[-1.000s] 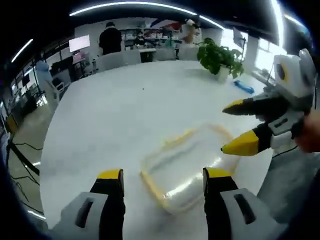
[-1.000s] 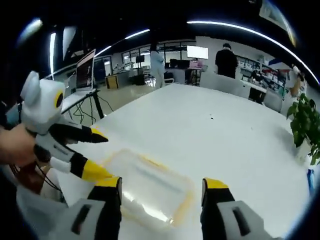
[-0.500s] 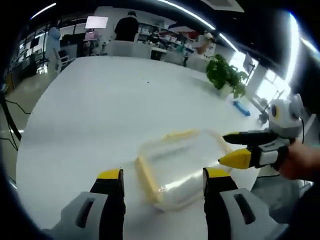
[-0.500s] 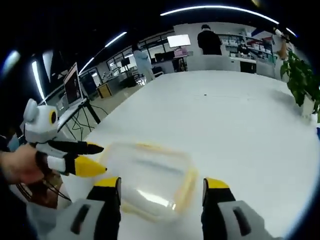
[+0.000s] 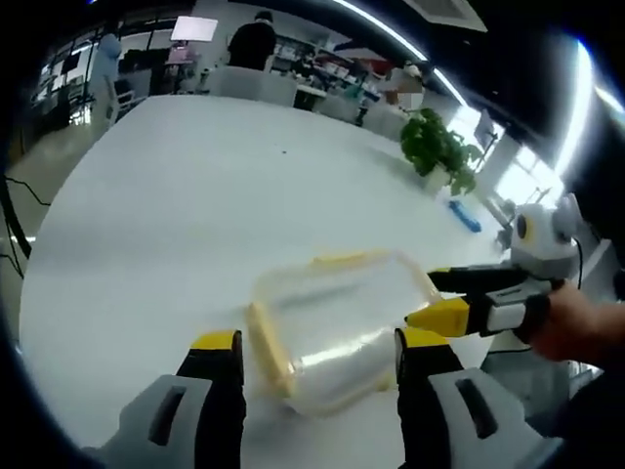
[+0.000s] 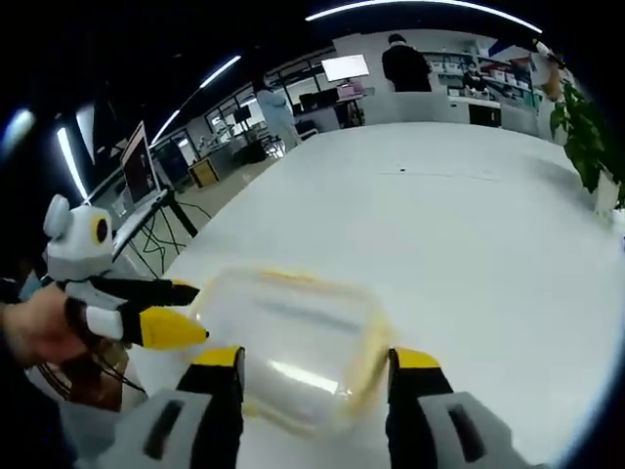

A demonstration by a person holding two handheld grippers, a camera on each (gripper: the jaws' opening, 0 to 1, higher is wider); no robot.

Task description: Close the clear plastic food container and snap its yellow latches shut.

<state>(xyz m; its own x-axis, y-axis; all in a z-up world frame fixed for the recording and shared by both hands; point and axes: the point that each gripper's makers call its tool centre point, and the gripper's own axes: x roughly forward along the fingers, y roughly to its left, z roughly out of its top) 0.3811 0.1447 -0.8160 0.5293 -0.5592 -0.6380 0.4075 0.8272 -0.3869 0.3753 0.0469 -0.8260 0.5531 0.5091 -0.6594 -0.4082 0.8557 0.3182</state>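
A clear plastic food container [image 5: 337,322] with yellow latches lies on the white table [image 5: 176,195], its lid on top. In the left gripper view my left gripper [image 5: 317,354] is open, its yellow-tipped jaws standing either side of the container's near end. The right gripper [image 5: 459,298] comes in from the right, open, its tips at the container's right side. In the right gripper view the container [image 6: 293,342] sits just ahead of my open right gripper [image 6: 314,366], and the left gripper [image 6: 171,313] reaches in from the left, open, tips beside the container's left edge.
A potted plant [image 5: 437,147] and a blue object [image 5: 465,216] stand far right on the table. The table's edge runs close behind the container in the left gripper view. People and desks [image 5: 252,44] fill the room beyond. A laptop on a stand [image 6: 142,166] is off the table's side.
Both grippers have closed in on the container, which now looms larger between each pair of jaws. The grippers stay open.
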